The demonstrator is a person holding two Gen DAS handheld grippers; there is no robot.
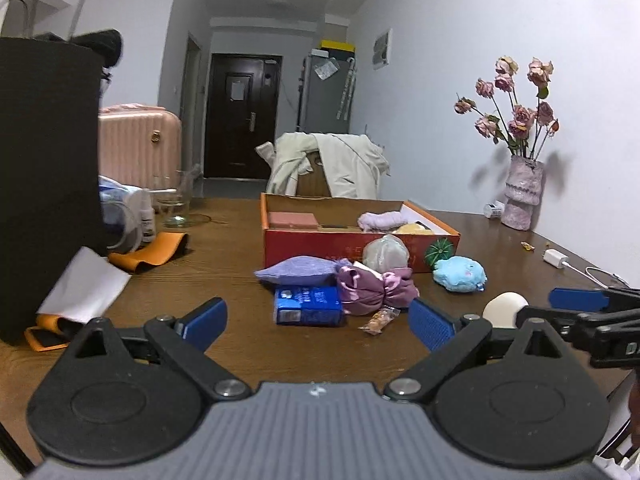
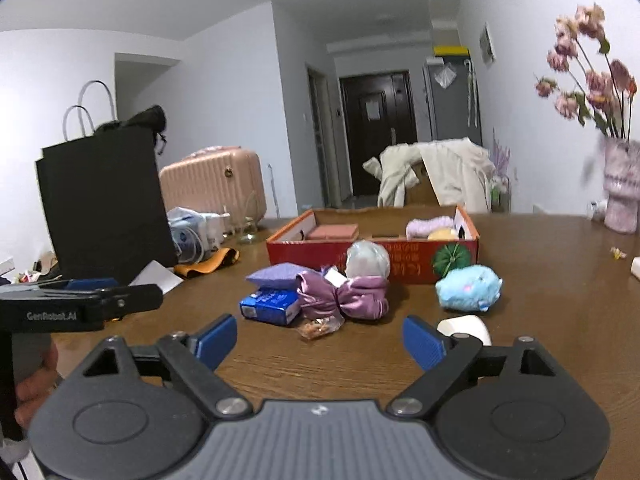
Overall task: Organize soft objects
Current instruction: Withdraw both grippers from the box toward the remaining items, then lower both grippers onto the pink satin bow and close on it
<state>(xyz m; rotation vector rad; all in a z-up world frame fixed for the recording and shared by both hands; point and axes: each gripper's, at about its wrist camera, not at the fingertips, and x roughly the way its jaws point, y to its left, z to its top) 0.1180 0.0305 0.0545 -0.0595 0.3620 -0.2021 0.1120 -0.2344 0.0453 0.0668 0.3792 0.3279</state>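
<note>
on the brown table (image 1: 224,240), the purple bundle (image 1: 376,290) lay crosswise just ahead of my left gripper (image 1: 320,324), nearer than my right gripper (image 2: 320,344); both gaped, empty.

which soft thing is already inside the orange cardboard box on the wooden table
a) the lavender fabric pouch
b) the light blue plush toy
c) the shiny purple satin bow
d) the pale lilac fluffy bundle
d: the pale lilac fluffy bundle lies inside the orange cardboard box, while the light blue plush toy, shiny purple satin bow and lavender fabric pouch lie on the wooden table in front of it.
</note>
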